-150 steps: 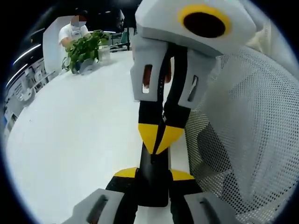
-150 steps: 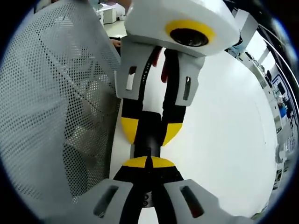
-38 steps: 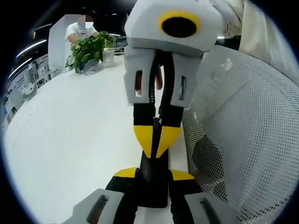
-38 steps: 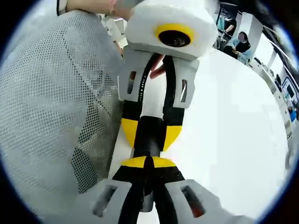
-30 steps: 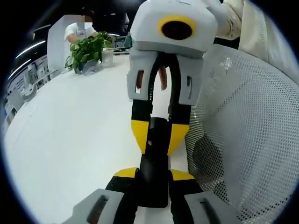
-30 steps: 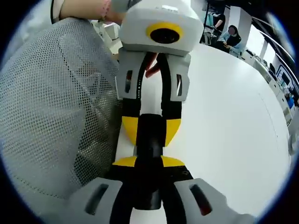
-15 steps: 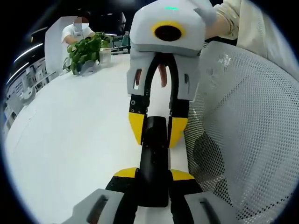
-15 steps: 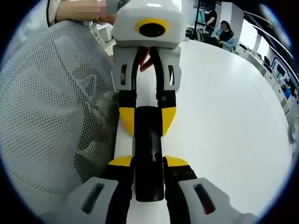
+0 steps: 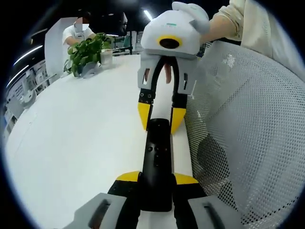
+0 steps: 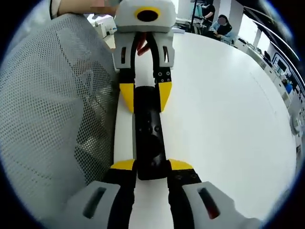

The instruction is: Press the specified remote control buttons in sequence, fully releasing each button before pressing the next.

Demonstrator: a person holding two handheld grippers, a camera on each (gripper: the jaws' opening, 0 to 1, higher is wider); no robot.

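Note:
A long black remote (image 9: 157,152) with small buttons on its top face lies along the middle of the left gripper view. My left gripper (image 9: 157,177) is shut on its near end. My right gripper (image 9: 161,117) faces it from the far end, open, with its yellow tips on either side of the remote's tip. In the right gripper view the same remote (image 10: 150,133) runs from my right gripper (image 10: 151,164) up to the left gripper (image 10: 145,98), which clamps the far end. The buttons are uncovered.
The white table (image 9: 71,143) spreads wide to one side. A white mesh chair back (image 9: 248,133) stands close along the table's edge, beside the remote, also in the right gripper view (image 10: 52,109). A potted plant (image 9: 86,52) and a seated person (image 9: 76,31) are far off.
My right gripper's tips, shut and down on the remote earlier, have opened and drawn back along it to its end. More of the remote's top face shows. The left gripper keeps its hold.

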